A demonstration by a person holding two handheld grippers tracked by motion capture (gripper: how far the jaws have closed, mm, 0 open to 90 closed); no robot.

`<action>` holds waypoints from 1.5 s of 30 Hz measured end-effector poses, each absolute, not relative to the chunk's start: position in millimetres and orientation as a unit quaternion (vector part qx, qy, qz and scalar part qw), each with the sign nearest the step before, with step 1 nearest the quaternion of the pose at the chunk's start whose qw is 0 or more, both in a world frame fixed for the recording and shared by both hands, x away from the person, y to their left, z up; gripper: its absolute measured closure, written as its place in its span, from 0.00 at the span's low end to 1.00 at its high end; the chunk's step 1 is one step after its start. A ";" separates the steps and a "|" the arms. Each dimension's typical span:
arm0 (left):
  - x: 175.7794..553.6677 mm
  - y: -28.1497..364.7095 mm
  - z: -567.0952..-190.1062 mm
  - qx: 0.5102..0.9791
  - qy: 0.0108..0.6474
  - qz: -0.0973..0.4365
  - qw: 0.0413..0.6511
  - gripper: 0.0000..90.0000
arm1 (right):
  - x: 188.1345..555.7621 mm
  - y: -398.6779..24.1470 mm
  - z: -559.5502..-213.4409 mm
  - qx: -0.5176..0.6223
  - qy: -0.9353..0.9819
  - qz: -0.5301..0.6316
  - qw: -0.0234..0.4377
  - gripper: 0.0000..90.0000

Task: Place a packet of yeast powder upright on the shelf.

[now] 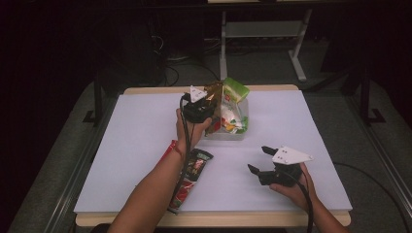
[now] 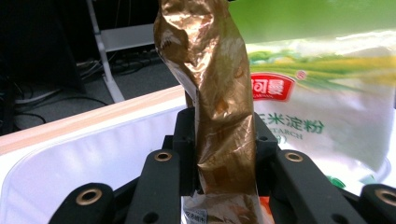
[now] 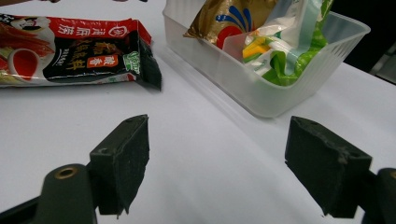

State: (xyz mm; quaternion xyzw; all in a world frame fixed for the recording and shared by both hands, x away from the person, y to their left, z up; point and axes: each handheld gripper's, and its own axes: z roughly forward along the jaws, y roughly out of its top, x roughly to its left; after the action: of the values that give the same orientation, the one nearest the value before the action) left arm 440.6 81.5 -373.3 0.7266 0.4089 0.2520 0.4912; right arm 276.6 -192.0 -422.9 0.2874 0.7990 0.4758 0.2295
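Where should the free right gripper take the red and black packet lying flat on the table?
Take the red and black packet by its near crimped end, coming in low and level from the right gripper side. It lies flat, so that thin edge is the only part the open fingers could probably straddle.

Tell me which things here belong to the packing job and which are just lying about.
In the job:
gold packet, clamped in the left hand-held gripper
clear plastic tub
green-and-white bag in the tub

Lying about:
red-and-black packet
right hand-held gripper, open over bare table
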 end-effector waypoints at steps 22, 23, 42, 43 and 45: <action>439.5 69.7 -401.1 0.643 0.438 0.313 0.546 0.80 | 273.4 -195.2 -422.8 0.284 0.798 0.480 0.227 0.24; 438.4 70.1 -403.6 0.648 0.438 0.310 0.541 0.80 | 273.3 -195.0 -422.6 0.284 0.798 0.480 0.227 0.24; 426.8 81.8 -398.9 0.713 0.395 0.279 0.508 0.75 | 273.8 -188.9 -424.3 0.274 0.809 0.469 0.226 0.24; 426.4 82.6 -397.5 0.717 0.390 0.276 0.507 0.73 | 274.1 -189.1 -424.5 0.274 0.809 0.469 0.225 0.24; 425.6 83.7 -394.6 0.728 0.378 0.268 0.505 0.71 | 274.5 -189.3 -424.9 0.275 0.810 0.467 0.224 0.24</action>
State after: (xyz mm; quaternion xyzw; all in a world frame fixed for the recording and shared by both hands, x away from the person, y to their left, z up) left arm 425.6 83.7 -394.6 0.7278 0.3784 0.2680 0.5053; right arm 274.5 -189.3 -424.9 0.2746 0.8099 0.4674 0.2240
